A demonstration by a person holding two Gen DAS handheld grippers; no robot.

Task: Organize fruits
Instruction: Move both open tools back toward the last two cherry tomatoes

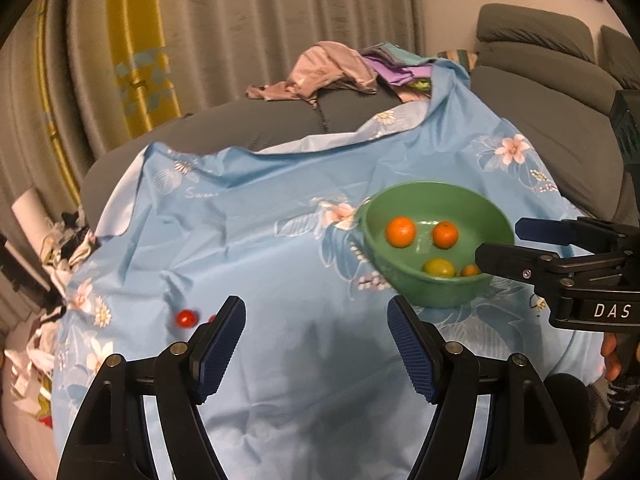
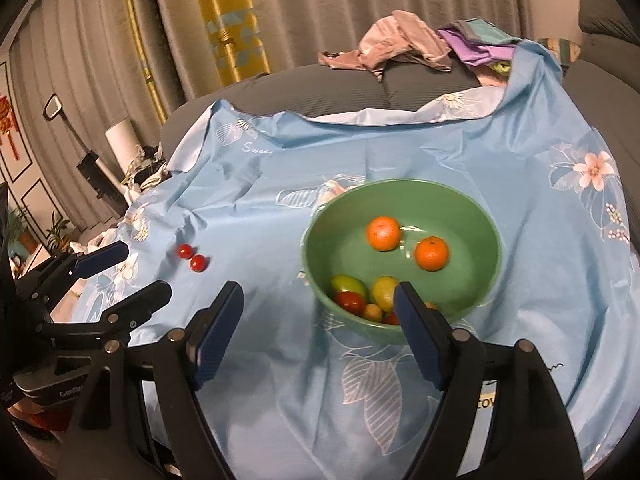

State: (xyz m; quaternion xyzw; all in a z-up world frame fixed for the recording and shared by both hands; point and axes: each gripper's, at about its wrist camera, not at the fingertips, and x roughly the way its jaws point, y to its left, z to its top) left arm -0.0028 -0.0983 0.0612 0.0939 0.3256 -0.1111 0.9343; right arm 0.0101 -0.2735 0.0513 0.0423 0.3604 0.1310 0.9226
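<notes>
A green bowl (image 2: 472,216) (image 1: 492,216) sits on a light blue flowered cloth (image 2: 280,360). It holds two oranges (image 2: 383,233), (image 2: 431,253), a yellow-green fruit (image 2: 382,290), a green one (image 2: 347,284), a red tomato (image 2: 349,301) and small pieces. Two small red tomatoes (image 2: 185,251), (image 2: 198,263) lie on the cloth left of the bowl; one shows in the left wrist view (image 1: 185,317). My left gripper (image 1: 316,312) is open and empty, just right of the tomatoes. My right gripper (image 2: 318,292) is open and empty, its right finger by the bowl's near rim.
The cloth covers a grey sofa (image 1: 540,92). A heap of pink and purple clothes (image 2: 420,44) lies at the back. Curtains (image 2: 320,4) hang behind. Clutter and a white roll (image 2: 120,140) sit off the left edge.
</notes>
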